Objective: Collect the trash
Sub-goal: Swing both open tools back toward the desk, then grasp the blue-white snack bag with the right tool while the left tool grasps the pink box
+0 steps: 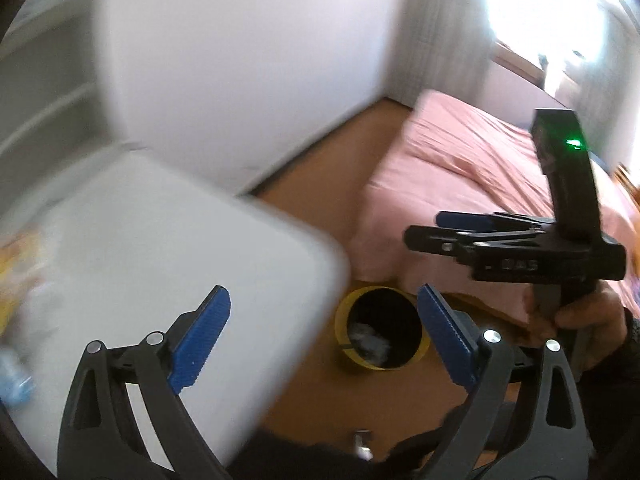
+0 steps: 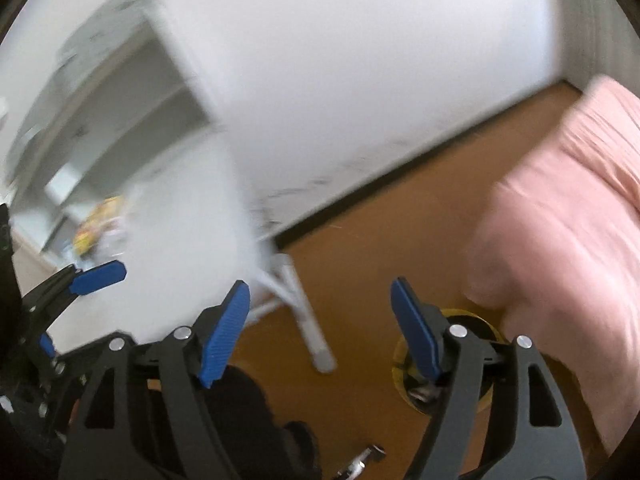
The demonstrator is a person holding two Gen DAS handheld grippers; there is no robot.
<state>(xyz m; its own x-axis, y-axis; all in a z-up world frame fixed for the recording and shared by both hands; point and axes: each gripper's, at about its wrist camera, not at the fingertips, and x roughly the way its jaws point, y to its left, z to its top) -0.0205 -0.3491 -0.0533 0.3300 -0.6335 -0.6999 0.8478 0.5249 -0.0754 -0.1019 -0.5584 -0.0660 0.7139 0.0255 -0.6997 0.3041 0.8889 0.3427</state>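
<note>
A yellow-rimmed black trash bin (image 1: 380, 334) stands on the floor beside the white table's corner, with crumpled white paper (image 1: 370, 342) inside. In the right wrist view the bin (image 2: 486, 330) is partly hidden behind my right finger. My left gripper (image 1: 324, 324) is open and empty, over the table corner and the bin. My right gripper (image 2: 320, 320) is open and empty, above the floor; it also shows from the side in the left wrist view (image 1: 424, 232). Blurred yellow wrappers (image 2: 98, 222) and a blue item (image 1: 14, 376) lie on the table.
The white folding table (image 1: 160, 260) fills the left, its leg (image 2: 308, 316) on the brown floor. A bed with a pink cover (image 1: 472, 184) stands right of the bin. A white wall and shelves (image 2: 100, 112) are behind. Both views are motion-blurred.
</note>
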